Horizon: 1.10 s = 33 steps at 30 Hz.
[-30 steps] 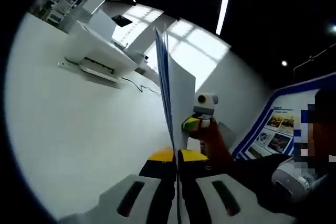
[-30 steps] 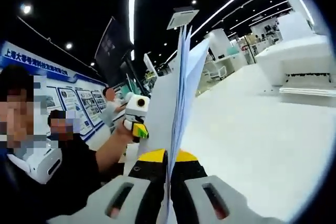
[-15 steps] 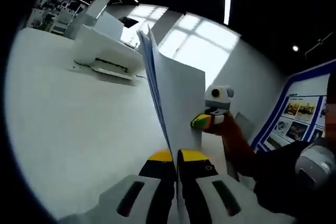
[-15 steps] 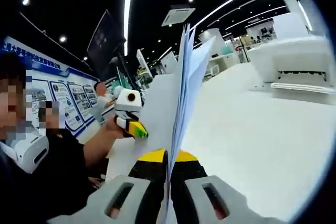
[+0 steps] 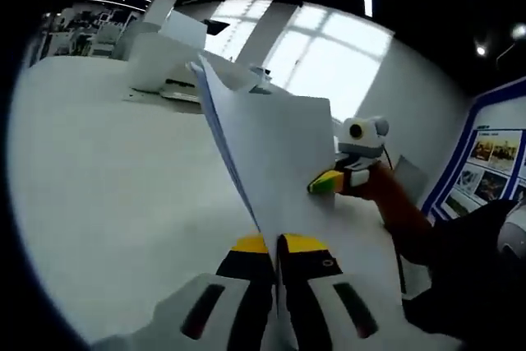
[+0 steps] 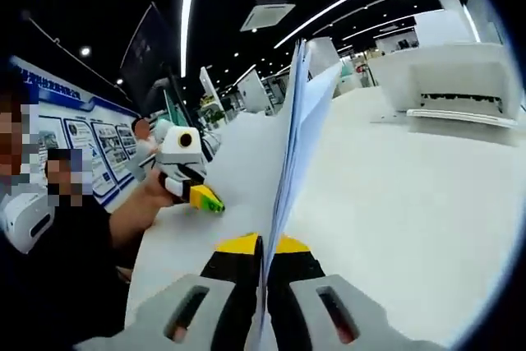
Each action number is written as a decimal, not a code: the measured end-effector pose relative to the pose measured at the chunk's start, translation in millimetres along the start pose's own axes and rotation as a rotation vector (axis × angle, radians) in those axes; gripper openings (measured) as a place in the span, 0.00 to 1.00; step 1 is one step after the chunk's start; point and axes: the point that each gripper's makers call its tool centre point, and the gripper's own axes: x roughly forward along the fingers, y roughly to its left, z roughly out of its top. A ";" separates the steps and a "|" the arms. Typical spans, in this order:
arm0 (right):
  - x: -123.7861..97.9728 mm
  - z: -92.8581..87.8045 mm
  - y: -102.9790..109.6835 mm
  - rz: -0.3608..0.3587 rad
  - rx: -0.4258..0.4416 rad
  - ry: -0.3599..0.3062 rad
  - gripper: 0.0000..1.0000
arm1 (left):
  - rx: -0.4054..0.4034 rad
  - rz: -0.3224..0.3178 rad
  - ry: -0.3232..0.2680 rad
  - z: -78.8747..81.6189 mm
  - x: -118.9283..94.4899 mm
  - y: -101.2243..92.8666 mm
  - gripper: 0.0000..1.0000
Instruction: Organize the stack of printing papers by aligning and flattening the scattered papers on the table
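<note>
Sheets of thin white printing paper (image 5: pixel 275 150) stand on edge above the white table (image 5: pixel 107 170), leaning a little. The left claw (image 5: pixel 275 246) pinches one end tight. The right claw (image 6: pixel 264 248) pinches the other end tight. A white printer (image 6: pixel 448 80) sits behind.

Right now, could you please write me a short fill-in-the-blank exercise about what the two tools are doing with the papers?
1. Both tools are shut on the same stack of ____.
2. The papers are held on edge above the white ____.
3. On the table behind the papers stands a white ____.
4. The left tool and the right tool each have jaw tips coloured ____.

Missing words: papers; table; printer; yellow
</note>
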 end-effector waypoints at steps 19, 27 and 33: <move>10.8 -28.8 -13.2 -0.057 -0.111 0.119 0.00 | 0.222 0.172 0.042 -12.1 -8.0 28.4 0.29; 10.8 -28.7 -14.3 -0.044 -0.150 0.124 0.00 | 0.306 0.289 -0.145 29.8 -38.4 46.5 0.34; 10.9 -28.5 -15.1 -0.040 -0.153 0.124 0.00 | 0.447 0.330 -0.038 15.3 -22.0 47.4 0.41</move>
